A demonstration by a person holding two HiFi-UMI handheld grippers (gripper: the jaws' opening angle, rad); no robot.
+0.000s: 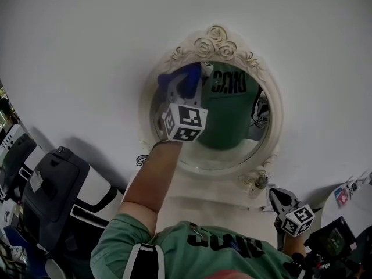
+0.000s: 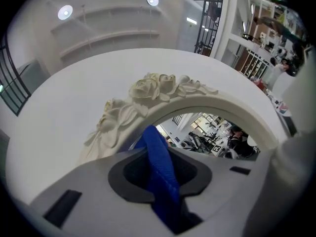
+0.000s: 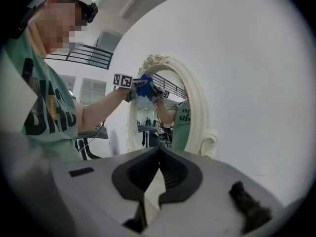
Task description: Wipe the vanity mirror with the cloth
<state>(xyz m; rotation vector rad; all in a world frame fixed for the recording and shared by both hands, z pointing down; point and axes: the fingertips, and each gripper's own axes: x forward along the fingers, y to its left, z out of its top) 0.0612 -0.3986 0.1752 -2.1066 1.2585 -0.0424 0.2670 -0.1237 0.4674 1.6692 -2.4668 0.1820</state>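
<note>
Count: one cloth, one vanity mirror, two grippers.

Cloth [image 2: 159, 172]: blue, bunched into a narrow strip. Its long axis runs along the left gripper's own line, from deep between the fingers out past their tips toward the mirror. The free end points at the upper left part of the glass, just under the rose crest. In the right gripper view the cloth [image 3: 144, 86] and its reflection meet at the glass, so it appears pressed against it.

Left gripper [image 1: 185, 89]: fingers clamped on the cloth, one pad on each side of the strip. Its marker cube [image 1: 185, 122] sits behind the fingers, in front of the left half of the glass. The person's bare forearm reaches up to it from below.

Vanity mirror [image 1: 232, 121]: oval, long axis upright, in a cream carved frame with roses at the top and scrolls at the foot. It stands against a plain white wall [image 1: 87, 51]. The glass reflects a green shirt with dark lettering and the left gripper.

Right gripper [image 1: 278, 197]: held low, below and to the right of the mirror's foot, well apart from the left fingers. Its fingers [image 3: 173, 169] are closed tip to tip with nothing between them, and they point toward the mirror.
</note>
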